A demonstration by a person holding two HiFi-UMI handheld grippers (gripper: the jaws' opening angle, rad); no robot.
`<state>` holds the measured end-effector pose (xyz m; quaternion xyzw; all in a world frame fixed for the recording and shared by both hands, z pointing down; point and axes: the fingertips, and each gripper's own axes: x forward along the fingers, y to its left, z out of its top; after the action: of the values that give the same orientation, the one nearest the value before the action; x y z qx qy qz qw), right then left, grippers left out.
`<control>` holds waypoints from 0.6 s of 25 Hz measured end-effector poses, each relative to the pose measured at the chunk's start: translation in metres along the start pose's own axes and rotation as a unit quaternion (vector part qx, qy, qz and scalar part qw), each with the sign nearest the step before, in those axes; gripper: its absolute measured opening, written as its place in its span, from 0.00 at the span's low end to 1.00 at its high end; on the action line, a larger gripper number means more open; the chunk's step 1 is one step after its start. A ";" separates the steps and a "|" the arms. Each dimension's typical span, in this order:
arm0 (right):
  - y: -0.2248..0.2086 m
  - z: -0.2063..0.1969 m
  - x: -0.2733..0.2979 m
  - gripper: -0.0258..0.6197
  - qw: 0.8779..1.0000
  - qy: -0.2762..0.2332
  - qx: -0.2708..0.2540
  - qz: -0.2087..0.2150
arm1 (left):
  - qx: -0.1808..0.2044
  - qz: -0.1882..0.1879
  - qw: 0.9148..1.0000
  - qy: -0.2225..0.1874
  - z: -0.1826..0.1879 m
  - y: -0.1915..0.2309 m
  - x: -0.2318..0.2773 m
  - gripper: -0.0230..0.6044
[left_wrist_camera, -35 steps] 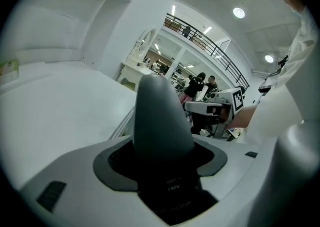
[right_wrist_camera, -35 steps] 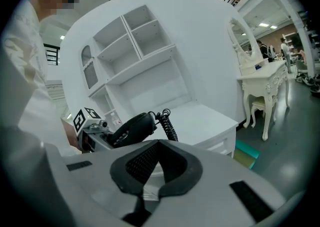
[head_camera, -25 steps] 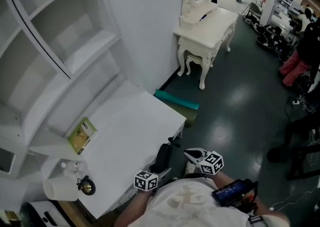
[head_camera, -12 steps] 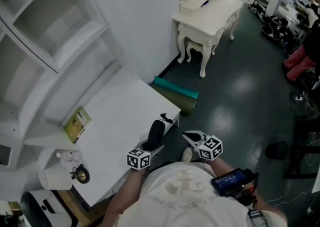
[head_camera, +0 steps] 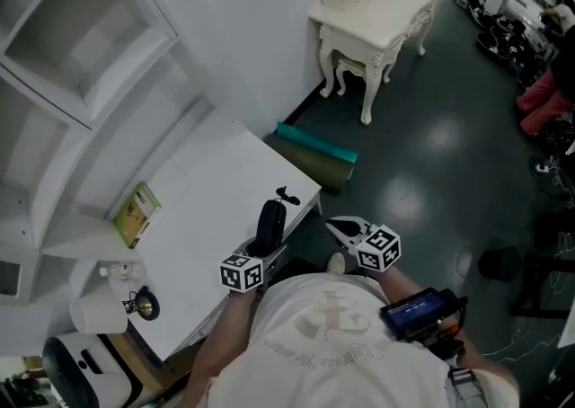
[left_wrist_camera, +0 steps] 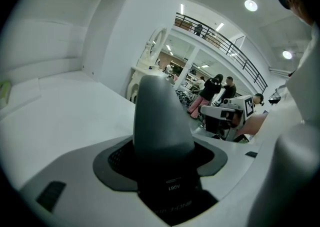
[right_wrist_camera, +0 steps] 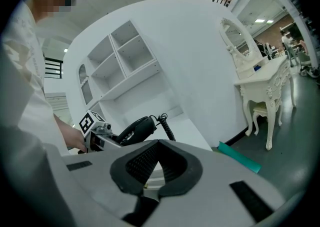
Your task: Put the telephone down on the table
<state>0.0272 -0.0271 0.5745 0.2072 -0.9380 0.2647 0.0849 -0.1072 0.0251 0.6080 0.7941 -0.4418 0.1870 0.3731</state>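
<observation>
- At the near R corner of the white table (head_camera: 207, 208): black telephone handset (head_camera: 270, 222), smooth rounded plastic, long and slightly curved. It stands up on a tilt over the table edge; can't tell if it touches the top.
- Coiled black cord (head_camera: 288, 194) springs off the handset's upper end.
- L claw (head_camera: 265, 252): clamped on the handset's lower part. In the left gripper view the dark grey shell fills the gap btw the black ribbed pads.
- R claw (head_camera: 335, 226): pads pressed together at the tips, nothing btw them. It hangs off the table, just right of the handset, over the dark glossy floor (head_camera: 431, 155).
- Count: 1 handset, 1 cord, 2 claws.
- Table top is flat, matte white. 1 thin yellow-green booklet (head_camera: 137, 214) lies toward its back L side, well apart from the handset.
- 1 white cylinder (head_camera: 94, 314) at the table's L end; too small to name closer.
- Behind the table: white wall shelving (head_camera: 81, 56) w/ boxy compartments.
- On the floor by the table's far R corner: 1 teal rolled mat (head_camera: 316, 143).
- Further off: 1 cream dressing table (head_camera: 377, 11) w/ carved curved legs, and 1 matching stool (head_camera: 352, 69) tucked under it.
- The person's white shirt (head_camera: 332, 352) fills the bottom of the head view and hides the table's near edge below the L claw.
- 1 black device w/ lit screen (head_camera: 413, 314) by the R arm.
</observation>
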 end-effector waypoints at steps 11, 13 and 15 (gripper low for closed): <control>-0.007 0.006 0.018 0.06 1.000 0.004 0.006 0.010 | -0.007 0.012 1.000 0.011 0.006 0.018 0.005 0.50; -0.009 0.009 0.021 0.06 1.000 0.005 0.006 0.008 | -0.007 0.011 1.000 0.014 0.010 0.024 0.007 0.50; -0.012 0.012 0.024 0.06 1.000 0.004 0.006 0.004 | -0.002 0.008 1.000 0.017 0.017 0.030 0.010 0.50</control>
<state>0.0104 -0.0510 0.5759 0.2028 -0.9367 0.2720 0.0866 -0.1276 -0.0032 0.6164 0.7865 -0.4422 0.2022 0.3808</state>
